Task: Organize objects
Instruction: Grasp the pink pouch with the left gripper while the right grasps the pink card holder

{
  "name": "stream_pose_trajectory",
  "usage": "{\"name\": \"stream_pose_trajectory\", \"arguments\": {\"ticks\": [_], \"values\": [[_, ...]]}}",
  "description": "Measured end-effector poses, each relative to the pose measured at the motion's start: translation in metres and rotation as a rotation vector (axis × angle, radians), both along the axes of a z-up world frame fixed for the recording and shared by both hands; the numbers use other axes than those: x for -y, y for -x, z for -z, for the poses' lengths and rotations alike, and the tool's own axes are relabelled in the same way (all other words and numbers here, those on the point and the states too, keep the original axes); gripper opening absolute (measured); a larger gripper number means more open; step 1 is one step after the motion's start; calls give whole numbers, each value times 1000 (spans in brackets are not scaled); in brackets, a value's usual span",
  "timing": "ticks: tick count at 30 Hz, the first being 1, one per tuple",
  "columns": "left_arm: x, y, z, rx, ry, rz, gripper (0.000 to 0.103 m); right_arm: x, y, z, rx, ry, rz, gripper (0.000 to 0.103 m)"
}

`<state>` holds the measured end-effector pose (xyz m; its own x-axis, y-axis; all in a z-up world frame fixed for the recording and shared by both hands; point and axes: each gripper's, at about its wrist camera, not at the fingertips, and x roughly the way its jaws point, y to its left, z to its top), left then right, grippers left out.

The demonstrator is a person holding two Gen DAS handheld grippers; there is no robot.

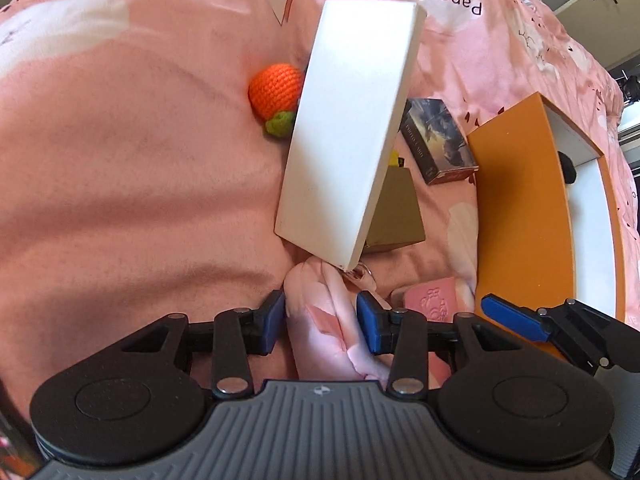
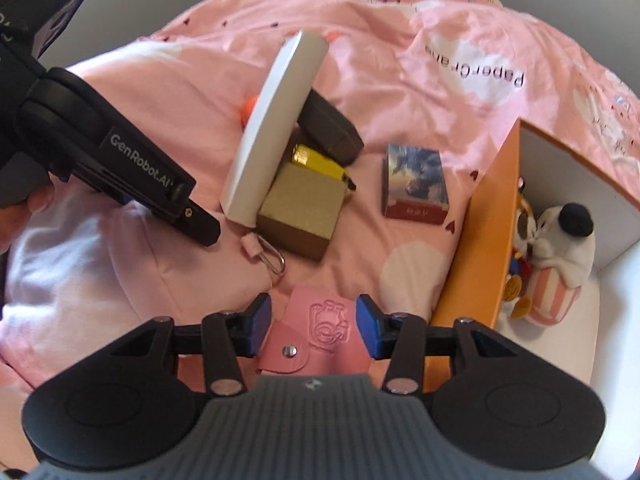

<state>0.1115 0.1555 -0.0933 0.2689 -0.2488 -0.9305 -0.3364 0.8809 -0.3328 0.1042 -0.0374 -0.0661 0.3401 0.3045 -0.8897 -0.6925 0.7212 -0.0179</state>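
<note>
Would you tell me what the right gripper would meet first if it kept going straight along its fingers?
Most likely the pink embossed pouch, lying on the bedspread directly between the right gripper's open fingers; its depth is unclear.

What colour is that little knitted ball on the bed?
The knitted ball is orange with a green tip, clearest in the left wrist view.

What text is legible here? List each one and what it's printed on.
"PaperCrane", upside down on the pink bedding; its last letters are less clear.
"GenRobot.AI" on the left claw body.
The card box carries small print, too blurred to read.
The pink pouch bears only an embossed figure, no words.
</note>
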Motion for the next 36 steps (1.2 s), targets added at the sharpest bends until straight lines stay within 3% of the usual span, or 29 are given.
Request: {"name": "stream_pose_trajectory", "arguments": {"ticks": [6, 14, 18, 22, 26, 28, 36], "values": [[8, 5, 4, 13, -42, 20, 44, -13, -2, 23, -62, 74, -1, 57], [35, 35, -23, 125, -225, 34, 37, -9, 6, 40, -119, 114, -6, 69], [49, 44, -32, 173, -304, 52, 37, -13, 12, 44, -94, 143, -26, 73], [48, 52, -38, 176, -285, 42, 37, -17, 18, 50, -70, 178, -54, 77], [41, 53, -36, 149, -212, -4, 38, -23, 26, 59, -22, 244, -94, 84], [37, 53, -31, 128, -183, -15, 39, -24, 30, 61, 7, 271, -95, 83], [27, 56, -27, 129, -134, -57, 41, -12, 30, 37, 8, 231, -77, 41]]}}
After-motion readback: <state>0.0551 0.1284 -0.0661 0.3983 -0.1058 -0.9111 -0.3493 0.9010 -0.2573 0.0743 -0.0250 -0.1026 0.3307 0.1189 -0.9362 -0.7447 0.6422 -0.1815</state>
